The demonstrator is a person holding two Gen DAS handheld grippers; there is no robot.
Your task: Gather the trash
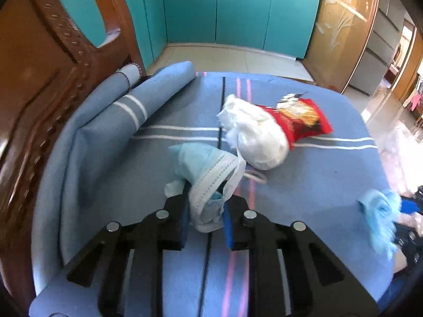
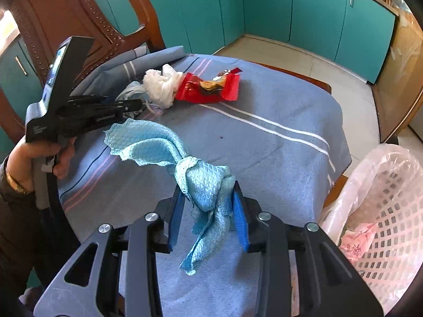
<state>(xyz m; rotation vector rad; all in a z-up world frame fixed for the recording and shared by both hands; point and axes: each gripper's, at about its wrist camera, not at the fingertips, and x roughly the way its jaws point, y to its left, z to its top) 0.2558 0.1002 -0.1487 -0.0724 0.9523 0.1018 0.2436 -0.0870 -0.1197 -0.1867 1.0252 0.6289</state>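
The left gripper (image 1: 206,219) had its jaws clenched on a crumpled mask (image 1: 208,177) at the bench's (image 1: 330,174) six o'clock edge. The right gripper (image 2: 208,219) was clamped on a blue cloth (image 2: 203,185), limp and light. At twelve o'clock lay a white bag (image 1: 256,134) and red wrapper (image 1: 304,121), soft and crinkly, best pinched at a bunched fold. A lined basket (image 2: 383,211) waited at three o'clock.

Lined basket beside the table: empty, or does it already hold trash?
Not empty. The right wrist view shows the lined basket with pink crumpled wrapping inside. How much lies deeper cannot be told.
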